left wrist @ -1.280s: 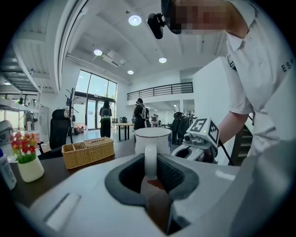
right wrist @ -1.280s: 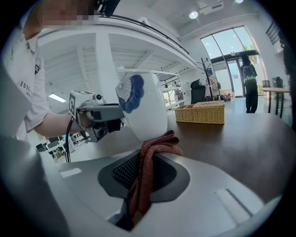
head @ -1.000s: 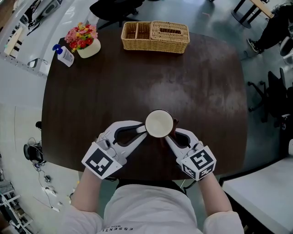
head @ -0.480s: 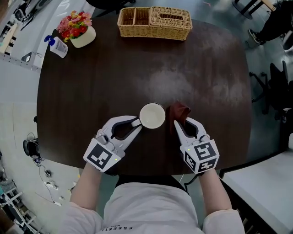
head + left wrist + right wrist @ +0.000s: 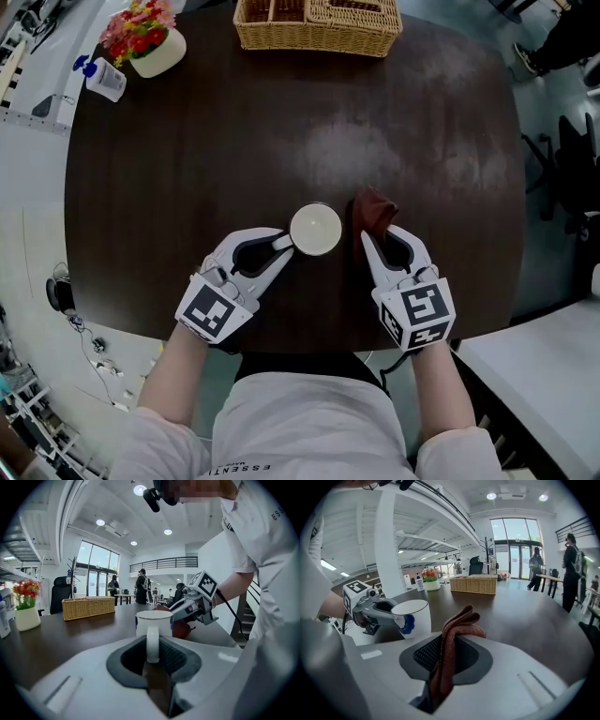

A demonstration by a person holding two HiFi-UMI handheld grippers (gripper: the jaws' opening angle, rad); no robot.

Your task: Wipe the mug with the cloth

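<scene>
two tongs angle inward: left tongs clamp the mug by its handle, right tongs pinch the cloth beside it.

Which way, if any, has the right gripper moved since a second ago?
Yes. The right gripper, with the cloth, has pulled right, off the mug, toward the table's right edge.

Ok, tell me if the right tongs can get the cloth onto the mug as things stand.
Probably yes: the right tongs grip the cloth just beside the mug, nothing stands between them, and the left tongs hold it.
</scene>
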